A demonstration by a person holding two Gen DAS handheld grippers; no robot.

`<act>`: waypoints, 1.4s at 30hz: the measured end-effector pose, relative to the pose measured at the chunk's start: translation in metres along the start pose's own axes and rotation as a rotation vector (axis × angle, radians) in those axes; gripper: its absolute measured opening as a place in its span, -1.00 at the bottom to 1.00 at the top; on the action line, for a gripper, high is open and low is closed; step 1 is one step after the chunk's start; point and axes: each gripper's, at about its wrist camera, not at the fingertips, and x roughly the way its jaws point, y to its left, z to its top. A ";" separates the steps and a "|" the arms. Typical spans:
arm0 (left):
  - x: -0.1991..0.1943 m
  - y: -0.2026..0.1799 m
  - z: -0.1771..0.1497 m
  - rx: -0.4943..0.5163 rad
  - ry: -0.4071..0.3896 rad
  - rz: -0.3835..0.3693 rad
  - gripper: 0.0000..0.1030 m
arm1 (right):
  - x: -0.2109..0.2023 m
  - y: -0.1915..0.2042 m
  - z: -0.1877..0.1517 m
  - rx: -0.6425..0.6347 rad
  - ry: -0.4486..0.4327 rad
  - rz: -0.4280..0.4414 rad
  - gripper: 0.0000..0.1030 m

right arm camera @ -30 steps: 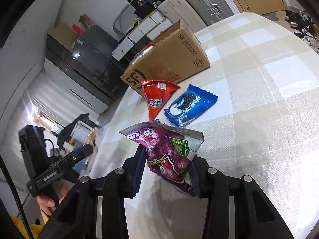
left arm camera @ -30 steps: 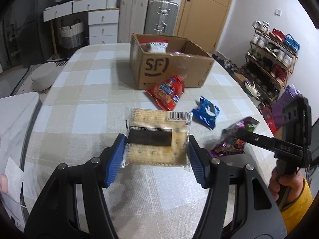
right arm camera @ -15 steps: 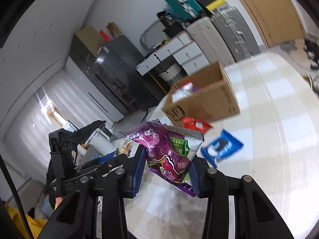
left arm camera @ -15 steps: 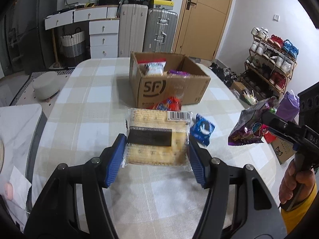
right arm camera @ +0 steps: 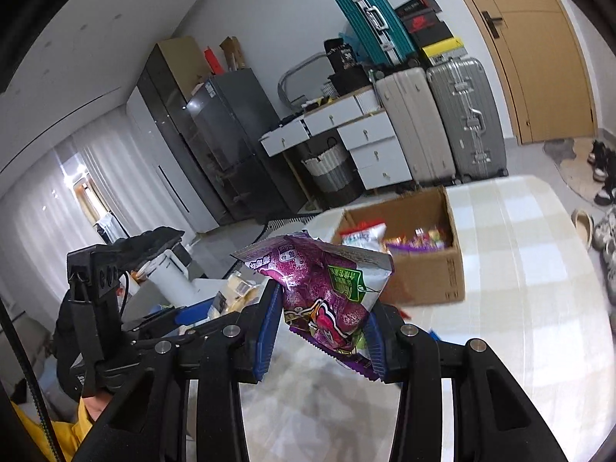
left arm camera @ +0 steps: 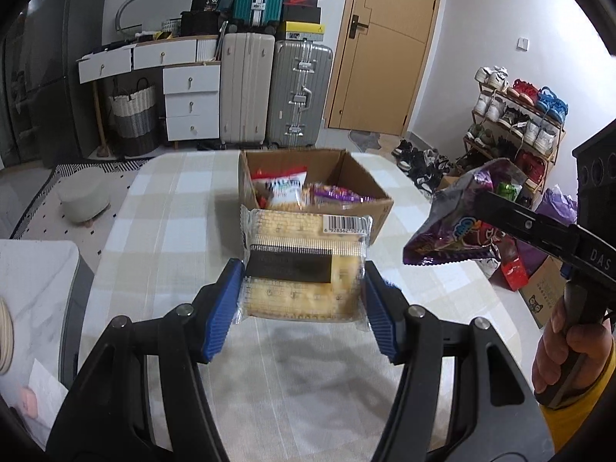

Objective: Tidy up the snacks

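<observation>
My left gripper (left arm camera: 304,308) is shut on a clear-wrapped cracker pack (left arm camera: 306,263) with a black band, held in the air above the checked table (left arm camera: 154,238). Behind it stands an open cardboard box (left arm camera: 379,210) with several snack bags inside. My right gripper (right arm camera: 321,331) is shut on a purple snack bag (right arm camera: 327,288), also raised; the same purple bag (left arm camera: 458,223) shows at the right of the left wrist view. From the right wrist view the box (right arm camera: 427,277) lies ahead and slightly right. The left gripper's body (right arm camera: 100,308) sits at the left there.
Suitcases (left arm camera: 273,92) and a white drawer unit (left arm camera: 188,104) stand beyond the table's far end, next to a wooden door (left arm camera: 389,46). A shoe rack (left arm camera: 516,123) lines the right wall. A pale stool (left arm camera: 82,198) is on the floor at left. A person's hand (left arm camera: 569,350) grips the right tool.
Both grippers have risen with their packs. The red and blue packets on the table have dropped out of sight, and the box's inside now shows from above.
</observation>
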 end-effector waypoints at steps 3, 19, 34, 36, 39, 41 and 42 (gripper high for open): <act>-0.003 0.000 0.014 0.003 -0.017 0.002 0.13 | 0.005 0.004 0.015 -0.027 -0.011 0.003 -0.21; 0.035 -0.005 0.109 0.029 -0.040 0.026 0.13 | 0.056 -0.016 0.114 -0.072 -0.043 -0.007 -0.21; 0.157 0.000 0.152 -0.031 0.037 -0.057 0.13 | 0.151 -0.090 0.152 -0.031 0.045 -0.117 -0.21; 0.175 0.001 0.154 -0.037 0.054 -0.058 0.13 | 0.160 -0.096 0.150 -0.025 0.064 -0.122 -0.21; 0.203 0.001 0.157 -0.041 0.078 -0.056 0.13 | 0.173 -0.104 0.145 -0.029 0.090 -0.138 -0.21; 0.219 0.002 0.159 -0.044 0.094 -0.064 0.13 | 0.180 -0.108 0.142 -0.032 0.105 -0.151 -0.21; 0.227 0.003 0.160 -0.045 0.102 -0.066 0.13 | 0.183 -0.109 0.140 -0.033 0.110 -0.155 -0.21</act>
